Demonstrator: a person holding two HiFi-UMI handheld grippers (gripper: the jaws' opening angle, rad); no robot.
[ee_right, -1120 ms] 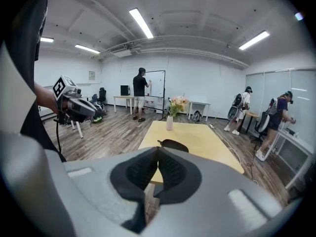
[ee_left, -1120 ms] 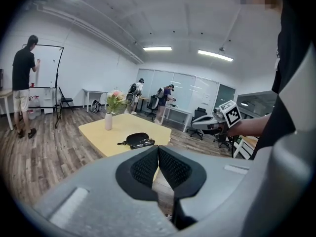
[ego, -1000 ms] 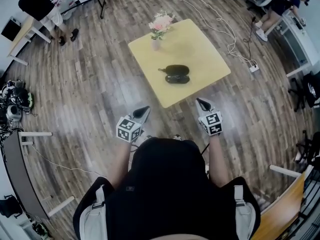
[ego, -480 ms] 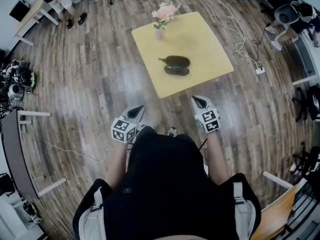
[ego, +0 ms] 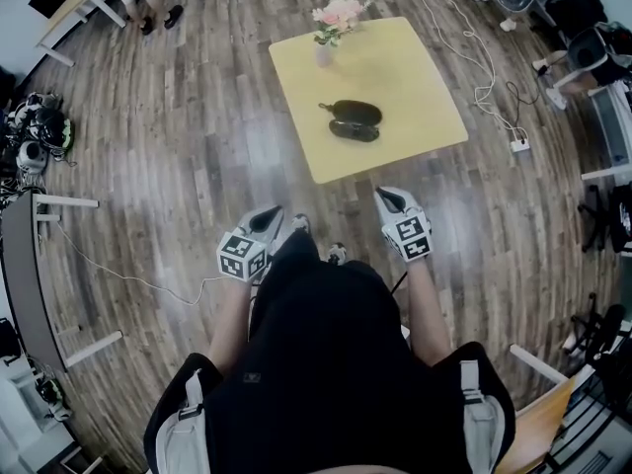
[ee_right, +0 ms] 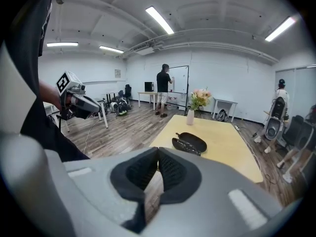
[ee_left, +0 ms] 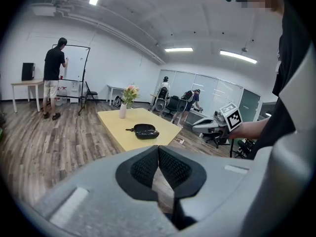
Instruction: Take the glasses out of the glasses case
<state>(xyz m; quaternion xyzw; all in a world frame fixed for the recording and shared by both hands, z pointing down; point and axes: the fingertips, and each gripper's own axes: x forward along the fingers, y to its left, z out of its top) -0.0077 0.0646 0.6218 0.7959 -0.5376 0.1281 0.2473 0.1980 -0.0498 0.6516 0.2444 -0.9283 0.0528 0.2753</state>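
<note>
A black glasses case lies open on the yellow table, its two halves side by side; what is inside is too small to tell. It also shows as the case in the left gripper view and the case in the right gripper view. My left gripper and right gripper hang over the floor short of the table's near edge, well apart from the case. Both are shut and hold nothing, as seen at the left gripper and the right gripper.
A vase of pink flowers stands at the table's far corner. Cables and a power strip lie on the wood floor to the right. Office chairs stand at the far right, gear at the left. A person stands at a whiteboard.
The table and case have slid up and to the right in the head view, farther from the grippers. Both grippers stay shut and low near my body.
</note>
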